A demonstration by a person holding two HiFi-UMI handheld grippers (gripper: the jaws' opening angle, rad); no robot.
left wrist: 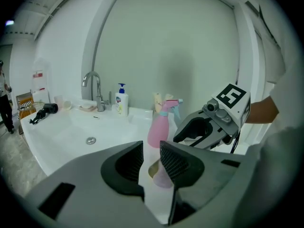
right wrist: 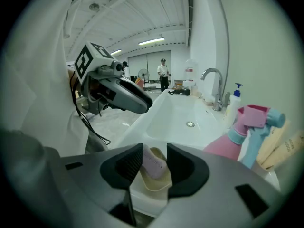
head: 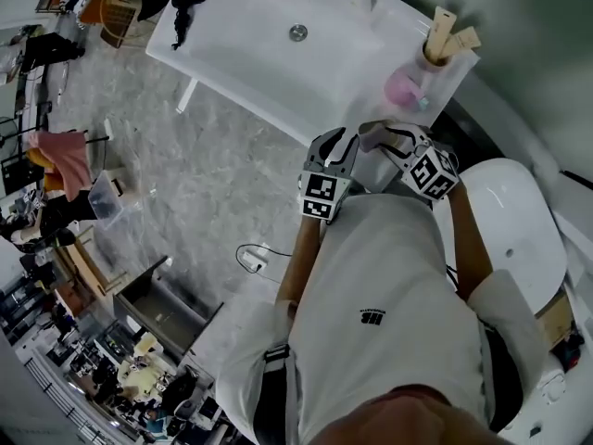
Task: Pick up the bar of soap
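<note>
White sink counter (head: pixel 232 72) runs across the top of the head view, above a grey marbled floor, with a round drain (head: pixel 297 32) in its basin. A black hair dryer (head: pixel 185 7) lies on the counter at 9 o'clock from the drain. A pink spray bottle (head: pixel 403 88) and a cup of wooden sticks (head: pixel 435 54) stand at the 4 o'clock end. Both grippers are held over that end, the left gripper (head: pixel 334 151) just beside the right gripper (head: pixel 375 135), which sits at its 3 o'clock. In the right gripper view, the right gripper (right wrist: pixel 154 151) has its 2 jaws a little apart. The lilac bar of soap (right wrist: pixel 153 164) shows in the gap, lying in a beige soap dish (right wrist: pixel 156 186) at the counter's near edge. The pads do not clamp it. The spray bottle stands at 3 o'clock from the dish, and a faucet (right wrist: pixel 213 80) rises at 1 o'clock. In the left gripper view, the left gripper (left wrist: pixel 151 146) has a narrow gap between its 2 jaws and holds nothing. The spray bottle and part of the dish show beyond that gap.
</note>
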